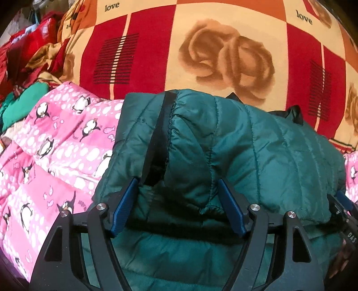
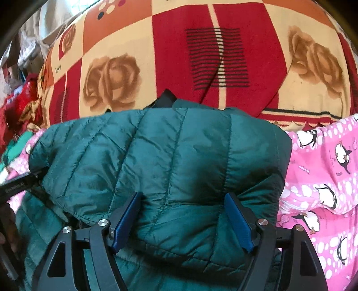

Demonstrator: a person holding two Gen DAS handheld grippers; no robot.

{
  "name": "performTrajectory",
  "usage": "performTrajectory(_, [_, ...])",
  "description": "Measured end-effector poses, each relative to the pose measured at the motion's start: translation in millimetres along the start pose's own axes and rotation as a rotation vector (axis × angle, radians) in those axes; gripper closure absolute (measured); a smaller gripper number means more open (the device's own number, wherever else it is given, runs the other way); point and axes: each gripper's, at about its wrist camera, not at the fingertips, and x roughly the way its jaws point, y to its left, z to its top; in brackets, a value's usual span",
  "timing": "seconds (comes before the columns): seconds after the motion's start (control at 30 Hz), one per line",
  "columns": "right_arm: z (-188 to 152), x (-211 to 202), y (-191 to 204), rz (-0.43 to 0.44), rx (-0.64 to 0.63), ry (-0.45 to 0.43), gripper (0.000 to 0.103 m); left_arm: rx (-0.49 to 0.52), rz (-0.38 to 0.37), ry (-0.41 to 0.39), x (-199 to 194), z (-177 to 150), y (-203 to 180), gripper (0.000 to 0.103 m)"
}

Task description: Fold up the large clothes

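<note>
The left gripper (image 1: pixel 179 203) is spread wide, its blue pads (image 1: pixel 125 208) pressing down into a bunched fold of the green quilted puffer jacket (image 1: pixel 246 143) without pinching it. The right gripper (image 2: pixel 183 219) is likewise spread, pads (image 2: pixel 239 221) set on either side of a puffed ridge of the same jacket (image 2: pixel 156 156), which bulges between them.

Behind everything spreads a red, orange and cream blanket (image 1: pixel 156 44) printed with brown roses; it carries the word "love" (image 1: pixel 111 6). On it lies a pink fleece blanket with penguins (image 1: pixel 56 143), and the jacket rests on that, doubled over, with a black strip (image 1: pixel 161 134) running along one edge. A heap of red and green cloth (image 1: pixel 26 67) is piled at the far left. Small white lettering on the right gripper's body (image 1: pixel 350 235) is too partial to read.
</note>
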Motion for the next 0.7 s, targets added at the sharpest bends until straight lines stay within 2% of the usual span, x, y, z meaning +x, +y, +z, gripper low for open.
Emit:
performTrajectory(0.1, [11, -23, -15, 0.031, 0.064, -0.037, 0.028, -0.031, -0.031, -0.032, -18, 3, 7, 0.029])
performTrajectory(0.17, [19, -40, -27, 0.028, 0.101, -0.086, 0.028, -0.040, -0.043, -0.068, -28, 8, 10, 0.029])
performTrajectory(0.23, [24, -51, -40, 0.009, 0.131, -0.103, 0.028, -0.039, -0.040, -0.071, -28, 16, 8, 0.029])
performTrajectory(0.37, [23, -43, -52, -0.005, 0.154, -0.071, 0.028, -0.057, -0.019, -0.035, -6, 26, 5, 0.029])
performTrajectory(0.47, [19, -28, -49, -0.004, 0.127, -0.023, 0.028, -0.054, 0.010, 0.026, 19, 26, 3, 0.029])
performTrajectory(0.6, [11, -6, -40, -0.079, 0.053, 0.029, 0.028, 0.007, 0.051, 0.005, 27, 20, -7, 0.024])
performTrajectory(0.7, [7, 6, -41, -0.087, 0.044, 0.040, 0.027, 0.036, 0.069, -0.003, 29, 16, -12, 0.023])
